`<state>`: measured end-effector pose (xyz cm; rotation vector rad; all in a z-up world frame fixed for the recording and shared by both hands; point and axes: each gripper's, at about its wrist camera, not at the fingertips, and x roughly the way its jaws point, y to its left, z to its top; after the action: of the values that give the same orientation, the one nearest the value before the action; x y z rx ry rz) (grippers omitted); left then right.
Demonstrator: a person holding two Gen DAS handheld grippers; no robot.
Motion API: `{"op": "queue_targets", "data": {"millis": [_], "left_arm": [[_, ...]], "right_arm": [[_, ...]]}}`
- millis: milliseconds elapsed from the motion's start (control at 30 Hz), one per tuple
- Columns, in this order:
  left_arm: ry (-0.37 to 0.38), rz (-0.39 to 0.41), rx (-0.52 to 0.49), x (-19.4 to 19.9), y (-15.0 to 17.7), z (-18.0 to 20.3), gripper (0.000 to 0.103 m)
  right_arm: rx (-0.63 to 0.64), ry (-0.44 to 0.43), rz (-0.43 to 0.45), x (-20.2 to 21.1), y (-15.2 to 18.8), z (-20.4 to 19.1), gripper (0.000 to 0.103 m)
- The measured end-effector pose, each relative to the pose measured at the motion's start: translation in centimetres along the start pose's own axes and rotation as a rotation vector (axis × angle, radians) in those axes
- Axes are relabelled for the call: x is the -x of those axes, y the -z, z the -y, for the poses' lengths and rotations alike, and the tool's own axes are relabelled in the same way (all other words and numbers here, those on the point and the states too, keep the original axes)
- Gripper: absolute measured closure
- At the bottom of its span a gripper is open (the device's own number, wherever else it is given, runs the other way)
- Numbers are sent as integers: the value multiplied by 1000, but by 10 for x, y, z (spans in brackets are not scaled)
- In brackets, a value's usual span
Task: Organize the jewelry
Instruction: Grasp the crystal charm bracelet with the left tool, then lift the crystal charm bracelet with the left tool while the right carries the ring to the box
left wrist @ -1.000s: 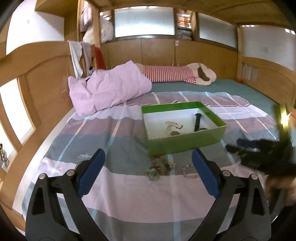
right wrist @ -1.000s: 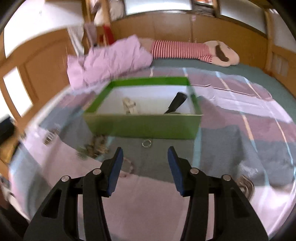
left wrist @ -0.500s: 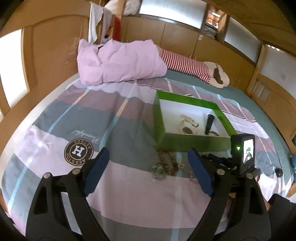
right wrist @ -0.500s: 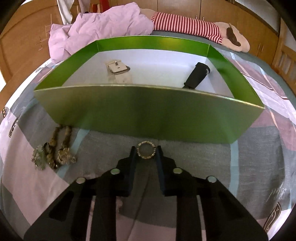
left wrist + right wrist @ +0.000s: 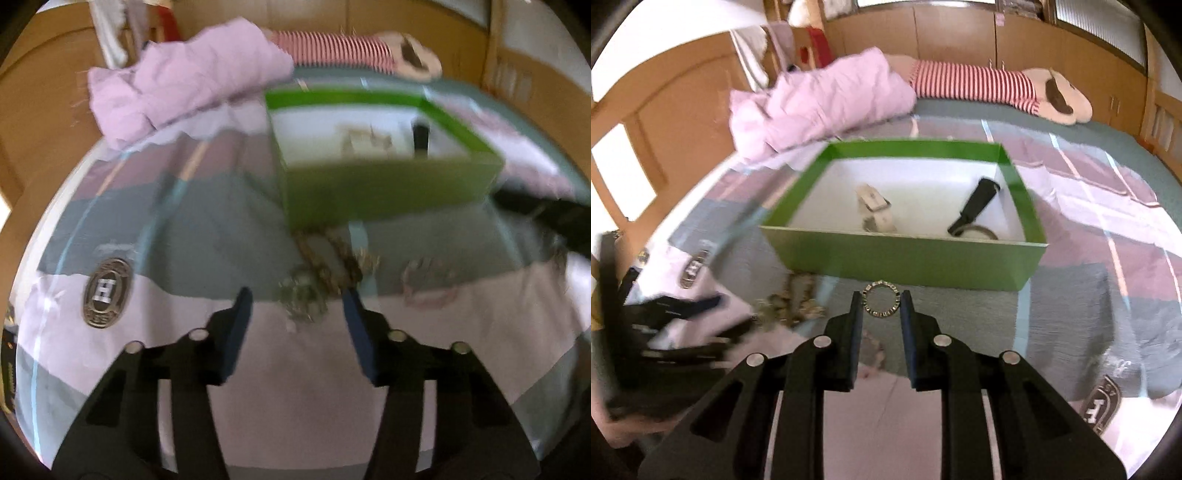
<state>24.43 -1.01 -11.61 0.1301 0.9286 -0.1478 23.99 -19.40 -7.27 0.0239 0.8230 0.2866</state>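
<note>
Pinching a thin, studded metal ring [image 5: 881, 299], the right hand-held gripper [image 5: 881, 301] is held just before the green box's [image 5: 905, 258] near wall. A blurred beaded cluster [image 5: 317, 280] on the bed [image 5: 295, 387] is shown between the half-spread, closing left hand-held gripper [image 5: 297, 301].

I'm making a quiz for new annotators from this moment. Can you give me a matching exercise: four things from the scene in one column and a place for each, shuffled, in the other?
Things:
1. ring
2. black handle-like piece
3. beaded jewelry pile
4. pink quilt

Places:
A. on the bedspread, ahead of the left gripper
B. beyond the far side of the green box
C. between the fingertips of the right gripper
D. inside the green box, right part

Pairs: 1-C, 2-D, 3-A, 4-B
</note>
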Motion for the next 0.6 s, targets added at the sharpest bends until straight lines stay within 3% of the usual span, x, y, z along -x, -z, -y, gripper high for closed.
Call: {"op": "queue_targets", "data": {"millis": [200, 333, 600], "left_arm": [[15, -65, 5, -31, 4, -1, 75], [50, -50, 6, -30, 3, -4, 92], [137, 51, -11, 27, 5, -2, 94]], "right_arm": [[26, -33, 35, 23, -4, -1, 83], [34, -38, 52, 35, -5, -1, 83], [32, -36, 107, 73, 0, 6, 83]]}}
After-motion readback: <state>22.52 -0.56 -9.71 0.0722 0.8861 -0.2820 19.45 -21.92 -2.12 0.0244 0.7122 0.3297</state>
